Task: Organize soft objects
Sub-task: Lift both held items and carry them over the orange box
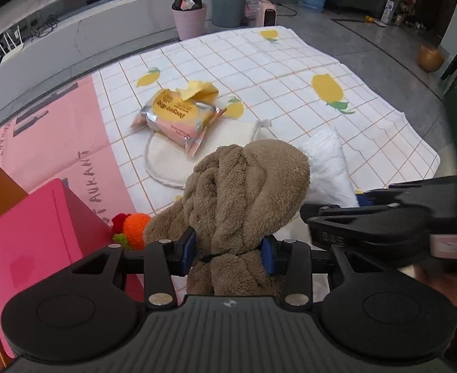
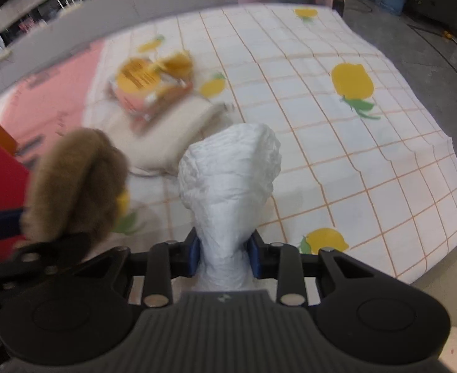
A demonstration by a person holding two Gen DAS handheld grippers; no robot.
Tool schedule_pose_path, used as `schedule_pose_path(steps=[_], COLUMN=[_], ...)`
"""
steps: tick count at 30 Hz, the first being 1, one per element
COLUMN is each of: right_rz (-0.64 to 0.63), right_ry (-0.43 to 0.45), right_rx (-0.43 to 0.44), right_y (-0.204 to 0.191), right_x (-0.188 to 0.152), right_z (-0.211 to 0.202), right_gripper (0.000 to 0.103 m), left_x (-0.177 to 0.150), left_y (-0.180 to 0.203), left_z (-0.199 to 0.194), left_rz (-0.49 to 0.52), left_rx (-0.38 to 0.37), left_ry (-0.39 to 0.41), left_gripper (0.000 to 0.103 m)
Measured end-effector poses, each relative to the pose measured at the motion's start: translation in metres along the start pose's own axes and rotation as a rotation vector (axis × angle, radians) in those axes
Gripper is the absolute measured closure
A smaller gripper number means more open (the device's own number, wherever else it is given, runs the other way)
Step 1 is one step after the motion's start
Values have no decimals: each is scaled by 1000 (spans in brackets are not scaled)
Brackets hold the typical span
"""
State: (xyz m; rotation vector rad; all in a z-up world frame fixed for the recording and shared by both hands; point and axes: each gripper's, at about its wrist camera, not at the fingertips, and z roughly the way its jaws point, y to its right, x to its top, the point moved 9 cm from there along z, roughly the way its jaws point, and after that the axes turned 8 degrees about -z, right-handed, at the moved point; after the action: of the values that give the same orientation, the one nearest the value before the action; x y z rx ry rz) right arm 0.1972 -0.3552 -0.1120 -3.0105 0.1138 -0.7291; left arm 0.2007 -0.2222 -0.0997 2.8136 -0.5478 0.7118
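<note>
Two grabs at once: my left gripper pinches the brown fleece towel, my right gripper clamps the white fluffy cloth, both lifted clear for sorting.

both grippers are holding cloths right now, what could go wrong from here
The left gripper pinches the brown fleece cloth only at a bunched neck, so the loose bulk might slip out or sag. The right gripper holds the white cloth close beside the left one, so the two may bump or tangle. Either hanging cloth could drag over the snack packet resting on the cream pad and shift it.
</note>
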Motion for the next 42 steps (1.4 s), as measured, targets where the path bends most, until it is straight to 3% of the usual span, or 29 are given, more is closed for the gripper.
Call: schedule_pose_path(steps=[4,8,11,16,22,25,32,35,39,42], right_rz=[0,16,-40,-133,-281,-394,-539,-570,-616,-630], right_ry=[50,148,229,397,500,498,405,344,292,288], right_rx=[-33,-11,-52,-37,18,84,206,242,180,188], right_y=[-2,-15,-38,-103,-206,-265,-365,-388,-394,-394], right_x=[4,21,40,74,102,106,104,102,104,100], right_z=[-26,-63,-96,-150,-180,-175,-110,-73,-31,-25], right_gripper=[75,79,79,79,79,79,79,79,79,79], left_x=[5,14,22,42,53,46,20,10,-2,-2], left_y=[-5,-20,-42,-100,-203,-247,-328,-352,-373,-381], left_z=[-16,-44,-67,-115,-174,-178,-133,-106,-74,-61], left_rz=[0,-20,-50,-130,-301,-351,-469,-531,-557,-565], left_rx=[-21,-30,-23,16,70,110,193,174,167,231], left_ry=[29,88,134,246,364,377,287,231,153,140], left_gripper=[56,56,56,56,56,56,56,56,56,56])
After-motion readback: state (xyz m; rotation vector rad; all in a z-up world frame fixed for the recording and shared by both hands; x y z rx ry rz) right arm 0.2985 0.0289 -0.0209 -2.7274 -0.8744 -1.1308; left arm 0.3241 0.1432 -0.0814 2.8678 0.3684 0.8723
